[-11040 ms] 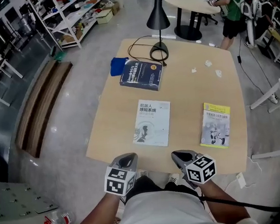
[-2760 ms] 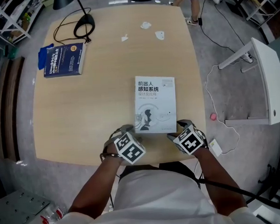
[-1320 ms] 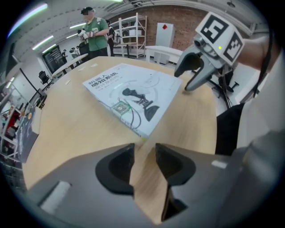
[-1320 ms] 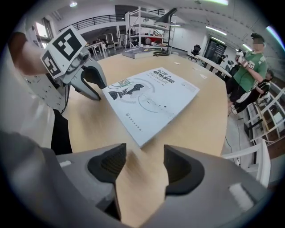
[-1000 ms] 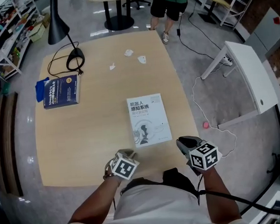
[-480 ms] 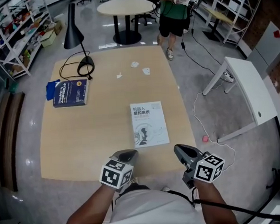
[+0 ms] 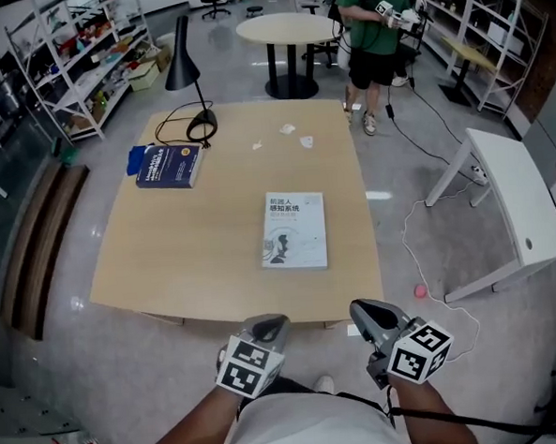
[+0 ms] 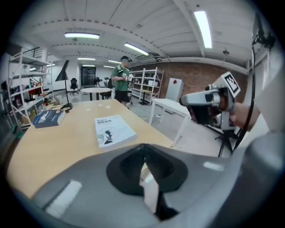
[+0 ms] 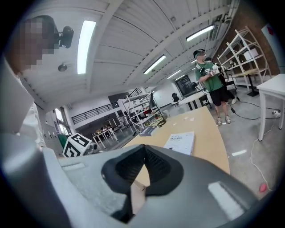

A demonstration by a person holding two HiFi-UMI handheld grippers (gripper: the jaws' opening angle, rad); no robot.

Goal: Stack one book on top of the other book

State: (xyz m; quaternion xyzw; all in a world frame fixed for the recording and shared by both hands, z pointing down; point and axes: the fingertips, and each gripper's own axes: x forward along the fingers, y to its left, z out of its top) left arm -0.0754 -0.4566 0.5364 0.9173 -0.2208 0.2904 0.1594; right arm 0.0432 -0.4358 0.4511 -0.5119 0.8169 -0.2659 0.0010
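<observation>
A white book (image 7: 294, 229) lies flat on the wooden table (image 7: 186, 259), right of its middle; it also shows in the left gripper view as a white book (image 8: 113, 130) and in the right gripper view as a white book (image 9: 181, 142). A dark blue book (image 7: 168, 165) rests at the far left, beside the lamp. The yellow book is in no view. My left gripper (image 7: 269, 327) and right gripper (image 7: 364, 313) hover off the table's near edge, close to my body. Both are shut with nothing between the jaws.
A black lamp (image 7: 182, 70) with its cord stands at the table's far left. Paper scraps (image 7: 292, 135) lie near the far edge. A person in green (image 7: 375, 27) stands beyond the table by a round table (image 7: 290, 28). A white table (image 7: 519, 209) is at the right.
Both grippers have drawn back from the table's near edge towards my body and risen. The head view has lifted and shows more of the room. The books have not moved.
</observation>
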